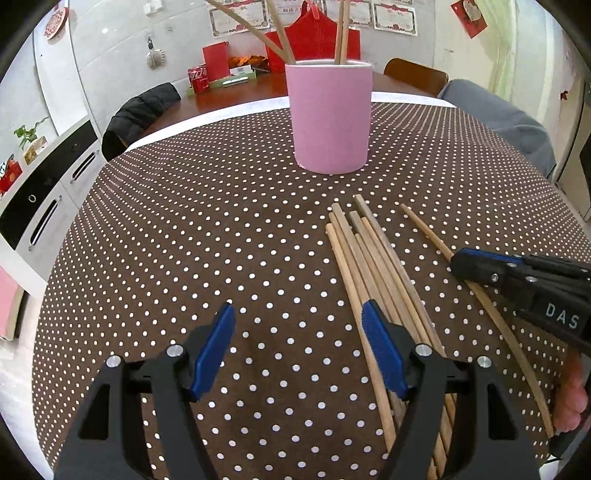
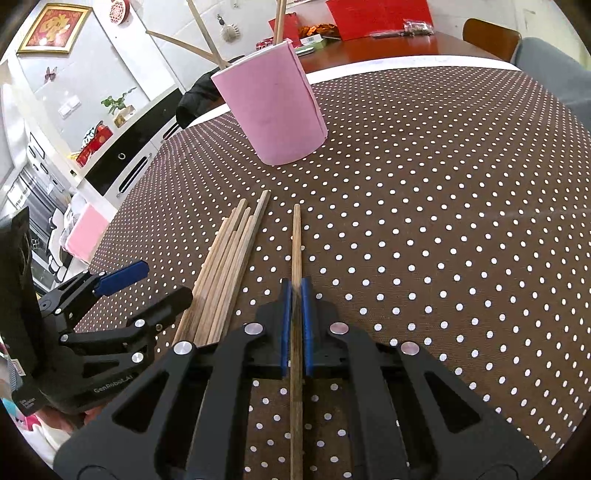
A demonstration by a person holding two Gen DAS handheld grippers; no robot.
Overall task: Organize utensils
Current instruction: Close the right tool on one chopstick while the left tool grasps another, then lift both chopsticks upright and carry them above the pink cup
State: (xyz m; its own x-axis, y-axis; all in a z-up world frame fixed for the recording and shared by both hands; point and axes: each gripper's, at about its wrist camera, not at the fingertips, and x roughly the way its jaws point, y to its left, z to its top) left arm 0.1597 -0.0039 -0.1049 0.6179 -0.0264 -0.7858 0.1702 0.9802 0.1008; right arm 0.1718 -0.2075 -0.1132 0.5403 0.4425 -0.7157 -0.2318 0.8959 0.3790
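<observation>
Two wrist views over a tabletop [image 1: 184, 221] under brown cloth with white dots. Right gripper [image 2: 295, 295]: jaws pressed together on a single chopstick [image 2: 296, 243], pinching it partway along its length; the stick runs straight ahead between the blue pads [image 2: 285, 321], its far end toward the cup, its near end passing back under the gripper body. Left gripper [image 1: 298, 321]: jaws spread and holding nothing, low over the cloth; its right finger [image 1: 384, 350] lies over the near part of the chopstick bundle [image 1: 369, 258]. Bundle: several pale wooden chopsticks lying side by side on the cloth, just left of the held stick as the right wrist view shows it, apart from it. Pink cup [image 1: 330, 118]: upright on the cloth beyond the bundle, well apart from both grippers; a few sticks [image 1: 341, 33] stand in it, leaning outward. A fingertip of the person [image 1: 570, 402] shows at the right edge of the left wrist view.
</observation>
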